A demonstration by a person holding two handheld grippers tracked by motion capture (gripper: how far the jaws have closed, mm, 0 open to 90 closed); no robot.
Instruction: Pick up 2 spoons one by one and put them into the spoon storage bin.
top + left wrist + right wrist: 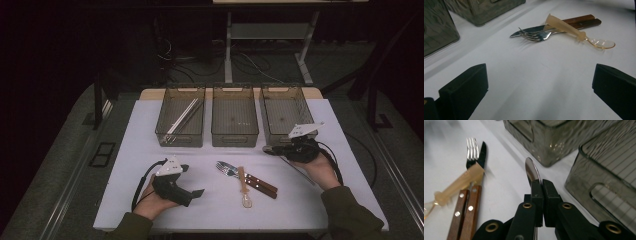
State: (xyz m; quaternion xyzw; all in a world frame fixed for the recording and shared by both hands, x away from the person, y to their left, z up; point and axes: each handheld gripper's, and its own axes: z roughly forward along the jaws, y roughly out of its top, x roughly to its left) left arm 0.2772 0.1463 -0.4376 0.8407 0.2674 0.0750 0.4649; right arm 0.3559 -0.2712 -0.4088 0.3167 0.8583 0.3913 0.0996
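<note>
The landmark here is the middle bin (pixel 235 116), one of three clear bins in a row at the far side of the white table (pixel 130 190).

To the left of the middle bin stands the left bin (pixel 181 117), with long thin metal sticks lying in it. Nearer the person and to the left of the middle bin rests the left gripper (pixel 186 189). Its jaws stand wide apart and hold nothing. In the left gripper view they point across the bare table toward the pile of cutlery.

Just in front of the middle bin lies that pile: a fork (pixel 226 170) and a table knife (pixel 529 30), side by side with brown wooden handles, and a see-through plastic spoon (pixel 245 187) lying across them.

To the right of the middle bin stands the right bin (pixel 286 112). In front of its near left corner is the right gripper (pixel 272 149). Its jaws are pressed together on a shiny metal piece (pixel 532 171), maybe a knife or a spoon handle; it is hard to tell which. The piece's long line runs straight on from the jaws, and in the right gripper view its tip points between the middle bin and the right bin. The right hand is the nearer one to both. The piece probably needs to go up over a bin wall and in.
</note>
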